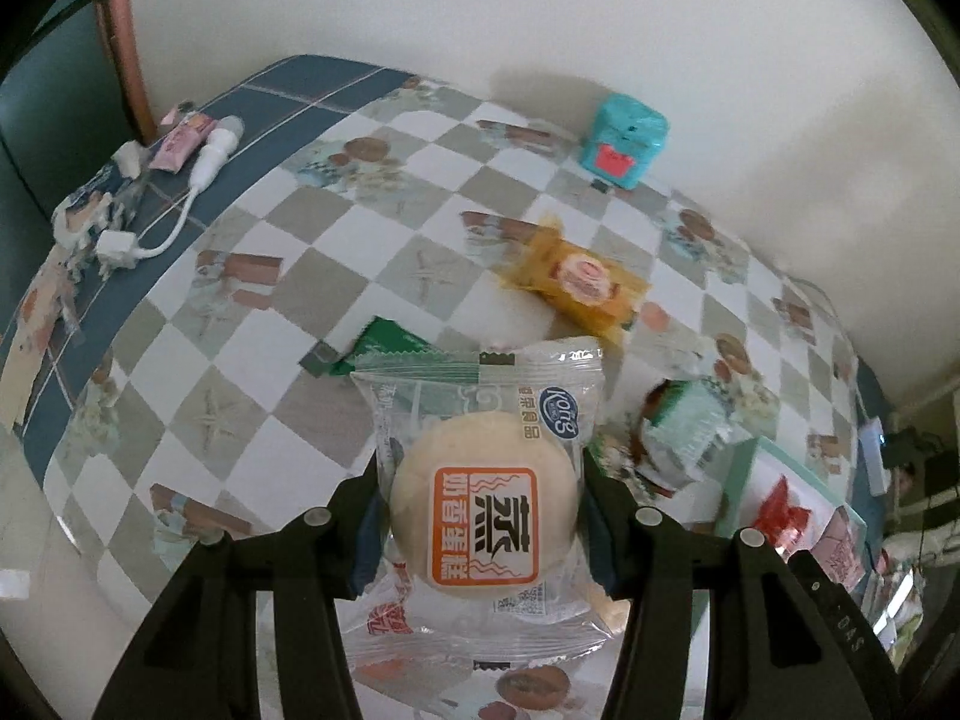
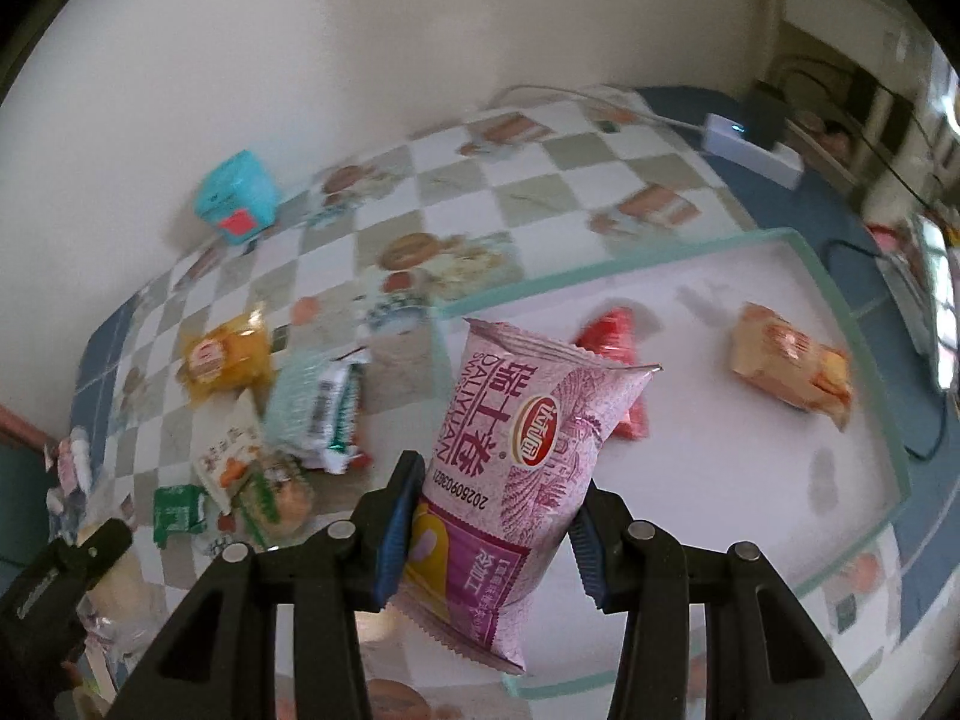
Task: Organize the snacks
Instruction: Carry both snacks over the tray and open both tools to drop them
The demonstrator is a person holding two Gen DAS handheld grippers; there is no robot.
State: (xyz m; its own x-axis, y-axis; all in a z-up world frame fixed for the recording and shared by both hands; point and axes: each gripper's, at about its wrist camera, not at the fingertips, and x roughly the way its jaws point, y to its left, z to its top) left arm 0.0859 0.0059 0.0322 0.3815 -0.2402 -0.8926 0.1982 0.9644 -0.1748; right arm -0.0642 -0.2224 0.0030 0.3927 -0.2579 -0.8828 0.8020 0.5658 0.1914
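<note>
My left gripper is shut on a clear-wrapped round steamed cake with an orange label, held above the checkered tablecloth. My right gripper is shut on a pink Swiss-roll packet, held upright over the near edge of a white tray with a mint rim. In the tray lie a red packet and an orange-beige packet. Loose on the cloth are a yellow cake packet, a green packet and a mint-green packet. The left gripper's body shows at the right wrist view's lower left.
A teal cube-shaped box stands against the wall at the back. A white charger with cable and a pink sachet lie at the table's left edge. A white power strip sits beyond the tray. More snack packets crowd left of the tray.
</note>
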